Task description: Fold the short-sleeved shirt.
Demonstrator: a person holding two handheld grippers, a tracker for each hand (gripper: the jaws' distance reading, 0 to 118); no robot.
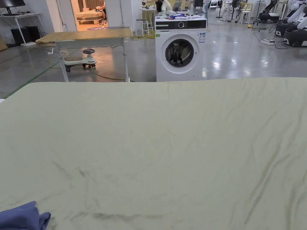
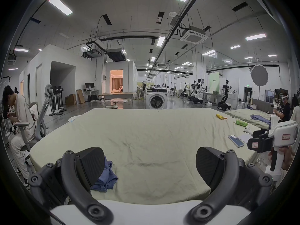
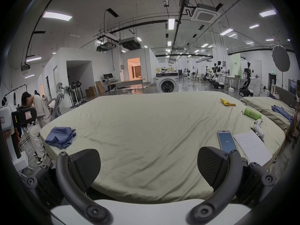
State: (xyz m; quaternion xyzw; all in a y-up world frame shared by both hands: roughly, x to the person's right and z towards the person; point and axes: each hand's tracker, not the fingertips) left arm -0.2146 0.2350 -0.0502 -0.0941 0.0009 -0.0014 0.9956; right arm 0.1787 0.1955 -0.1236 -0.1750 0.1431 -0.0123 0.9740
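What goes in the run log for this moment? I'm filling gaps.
stage: pre-grasp | blue shirt: crumpled on bed | left gripper: open | right gripper: open

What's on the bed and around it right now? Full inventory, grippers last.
shirt: 1, blue, crumpled at the bed's near left corner
bed sheet: 1, pale green, covers the bed
phone: 1, lit screen, near right edge
notebook: 1, white, right of the phone
pen: 1, dark, along the notebook's far edge
controller: 1, white, beyond the notebook
bottle: 1, green, lying on the right side
packet: 1, yellow, far right
washing machine: 1, white, on the floor beyond the bed
table: 1, wooden top, left of the washer
seated person: 1, left of the bed
left gripper: 1, black jaws open, empty
right gripper: 1, black jaws open, empty
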